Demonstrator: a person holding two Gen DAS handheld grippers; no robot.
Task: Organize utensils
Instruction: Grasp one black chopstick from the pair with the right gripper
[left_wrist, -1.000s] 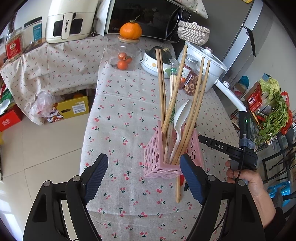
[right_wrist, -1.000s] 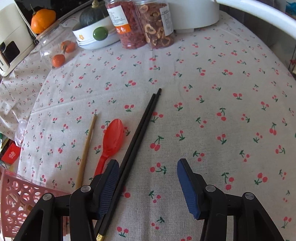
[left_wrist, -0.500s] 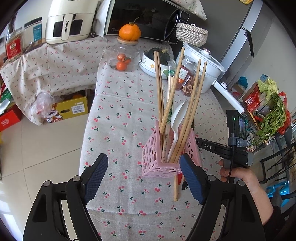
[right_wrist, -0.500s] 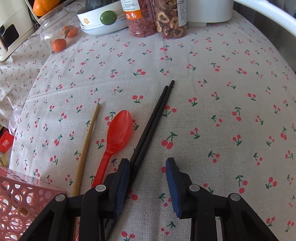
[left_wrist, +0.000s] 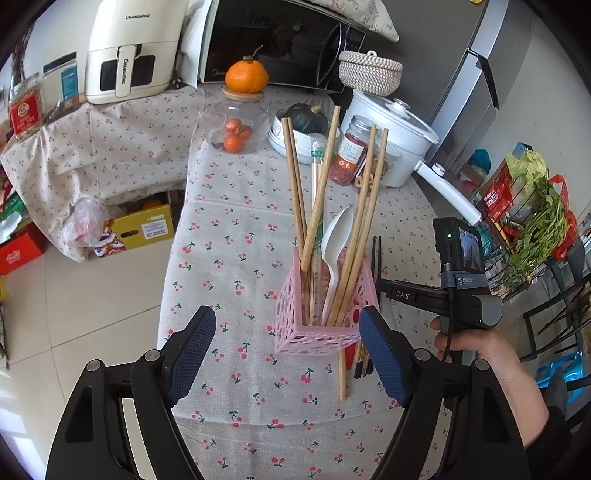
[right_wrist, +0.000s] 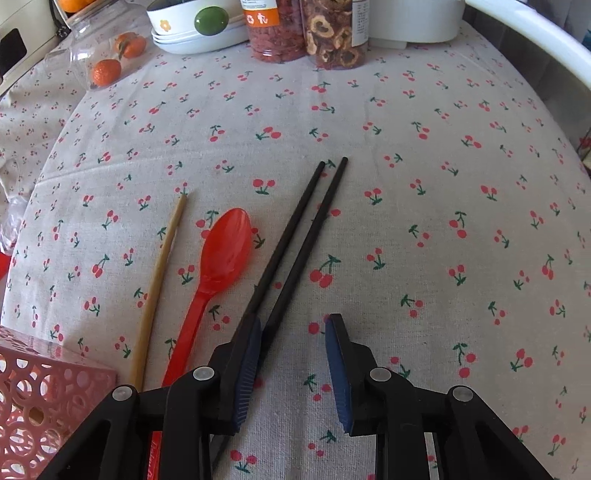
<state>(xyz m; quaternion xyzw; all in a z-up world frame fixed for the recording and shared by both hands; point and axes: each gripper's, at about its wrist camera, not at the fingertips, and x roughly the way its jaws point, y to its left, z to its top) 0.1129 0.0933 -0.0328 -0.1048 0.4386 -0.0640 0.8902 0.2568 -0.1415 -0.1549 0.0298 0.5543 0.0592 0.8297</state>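
A pink perforated utensil holder (left_wrist: 320, 314) is seen upright on the cherry-print table (left_wrist: 229, 258), filled with wooden chopsticks (left_wrist: 364, 229) and a white spoon (left_wrist: 336, 240). The left gripper (left_wrist: 288, 354) is held wide apart, just in front of the holder, with nothing between its pads. On the cloth beside the holder, a single wooden chopstick (right_wrist: 162, 280), a red spoon (right_wrist: 218, 266) and a pair of black chopsticks (right_wrist: 295, 236) are laid out side by side. The right gripper (right_wrist: 293, 369) is shown narrowed but not closed, lowered over the near ends of the black chopsticks; one stick is seen against the left pad (right_wrist: 247, 369), the other passing under that finger. Jars and a bowl are ranged along the far edge.
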